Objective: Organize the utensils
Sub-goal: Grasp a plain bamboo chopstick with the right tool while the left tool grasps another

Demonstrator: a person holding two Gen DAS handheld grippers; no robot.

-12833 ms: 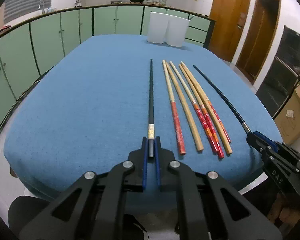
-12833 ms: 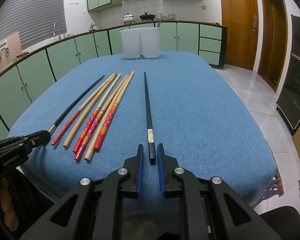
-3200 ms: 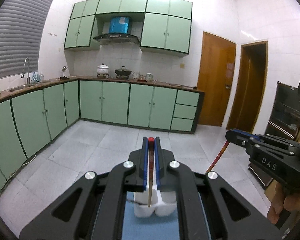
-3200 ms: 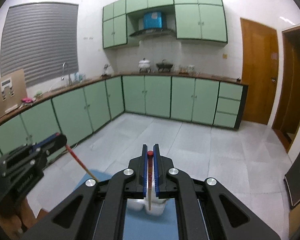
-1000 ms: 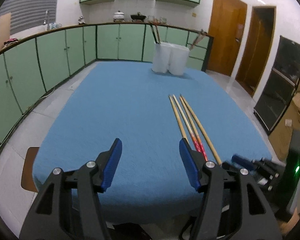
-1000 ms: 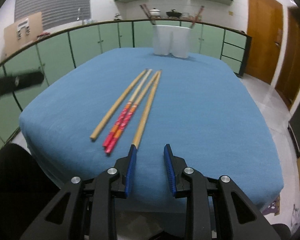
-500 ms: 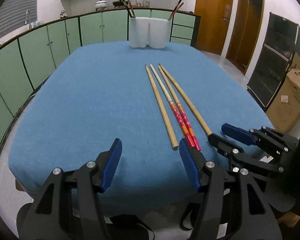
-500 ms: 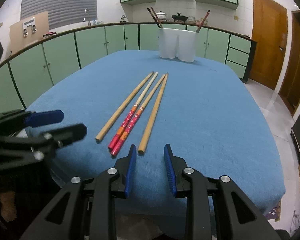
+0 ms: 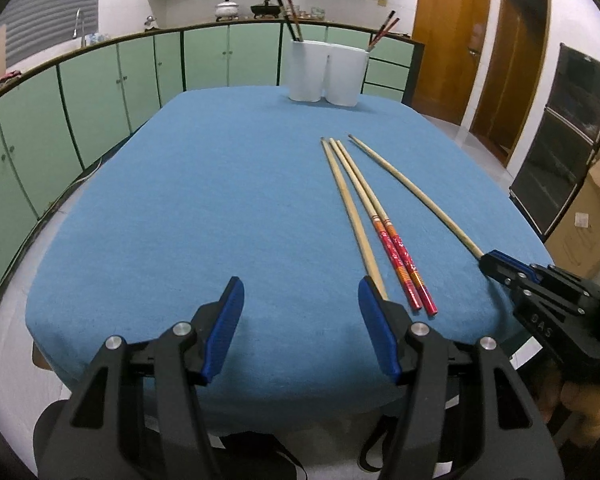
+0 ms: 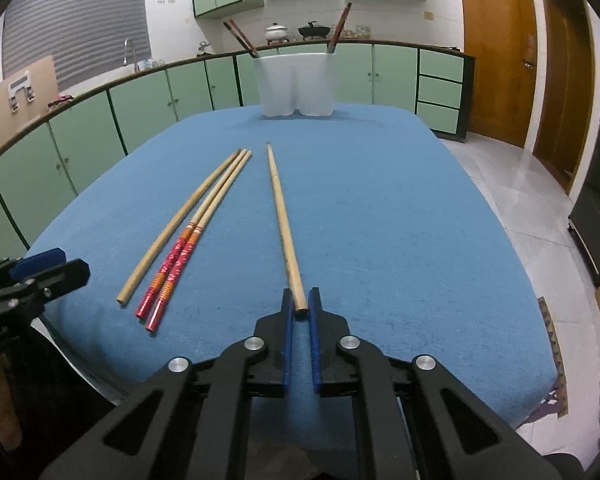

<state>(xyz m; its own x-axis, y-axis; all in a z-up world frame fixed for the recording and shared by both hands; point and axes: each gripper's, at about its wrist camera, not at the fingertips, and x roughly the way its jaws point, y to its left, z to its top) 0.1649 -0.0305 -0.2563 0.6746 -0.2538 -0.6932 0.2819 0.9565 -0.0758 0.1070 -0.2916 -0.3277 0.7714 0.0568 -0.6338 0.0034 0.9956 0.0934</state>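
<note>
1. My right tongs (image 10: pixel 299 309) are clamped on the near end of a plain wooden chopstick (image 10: pixel 281 212), gripped at the butt so it can go tip-down into the white holder (image 10: pixel 296 84).
2. My left tongs (image 9: pixel 300 322) hang half open and empty, near the other plain chopstick (image 9: pixel 350 210).
3. The red-handled pair (image 9: pixel 396 248) lies on the blue surface (image 9: pixel 204 200) between them.

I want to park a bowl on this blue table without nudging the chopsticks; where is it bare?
The blue tablecloth is bare between its left edge and the plain wooden chopstick, and right of the chopstick the right gripper grips. Crowded: the red-handled chopstick pair beside it, and the far edge with the white holder.
</note>
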